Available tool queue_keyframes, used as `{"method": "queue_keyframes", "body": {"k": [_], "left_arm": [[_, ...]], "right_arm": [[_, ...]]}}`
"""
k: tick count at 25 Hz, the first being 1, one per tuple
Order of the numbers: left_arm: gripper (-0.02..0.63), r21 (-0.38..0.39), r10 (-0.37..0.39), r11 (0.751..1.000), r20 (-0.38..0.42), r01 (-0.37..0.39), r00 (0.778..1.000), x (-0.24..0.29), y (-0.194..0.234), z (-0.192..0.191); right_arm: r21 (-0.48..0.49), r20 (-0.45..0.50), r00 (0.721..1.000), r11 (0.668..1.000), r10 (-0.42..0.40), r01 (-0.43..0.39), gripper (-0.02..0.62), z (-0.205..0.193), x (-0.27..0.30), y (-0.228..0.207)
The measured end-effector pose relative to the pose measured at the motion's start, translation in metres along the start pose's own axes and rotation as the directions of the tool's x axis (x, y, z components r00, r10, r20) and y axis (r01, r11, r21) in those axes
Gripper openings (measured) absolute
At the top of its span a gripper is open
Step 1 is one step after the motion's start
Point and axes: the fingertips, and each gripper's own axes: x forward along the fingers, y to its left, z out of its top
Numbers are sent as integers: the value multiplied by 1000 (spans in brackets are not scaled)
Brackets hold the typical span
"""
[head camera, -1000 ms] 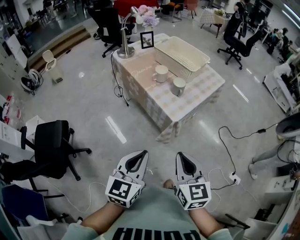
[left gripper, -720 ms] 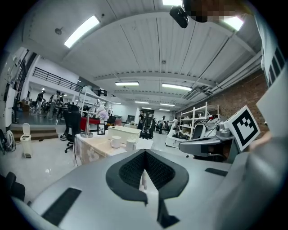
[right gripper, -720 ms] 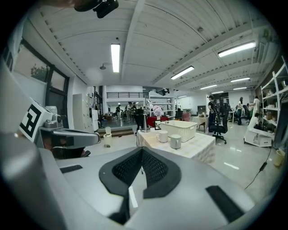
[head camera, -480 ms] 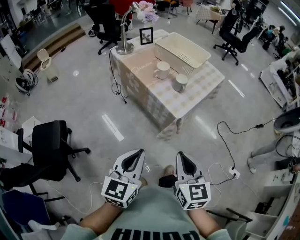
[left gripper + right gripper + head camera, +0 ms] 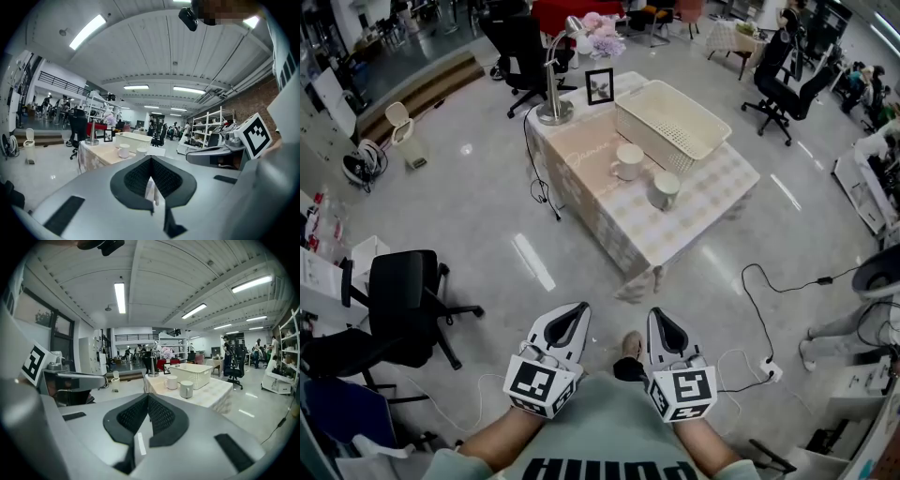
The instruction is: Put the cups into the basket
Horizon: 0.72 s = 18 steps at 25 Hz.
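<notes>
Fingers closed, empty, on left gripper (image 5: 582,307) and right gripper (image 5: 655,314), low by the body. Well ahead on the surface (image 5: 598,156), white cup (image 5: 628,160) and grey cup (image 5: 665,190) stand beside the basket (image 5: 652,131). Approach step, seemingly; next, walk closer and open for a cup.

Left gripper (image 5: 151,161) jaws together, nothing between — well beyond, two cups (image 5: 124,150) beside the basket (image 5: 132,139) on a table (image 5: 104,158)

light: bright, even, ceiling tubes (image 5: 120,297) | glare: streaks on floor (image 5: 531,261) | edges: fisheye-bent, dark corners | focus: sharp
</notes>
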Motion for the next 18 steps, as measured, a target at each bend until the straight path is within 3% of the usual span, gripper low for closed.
{"method": "queue_keyframes", "body": {"k": [18], "left_arm": [[3,32,106,994,-13,-105,994,129,-5,32]], "right_arm": [[-51,-18,994,993,107,-108,11,32,74,-108]]}}
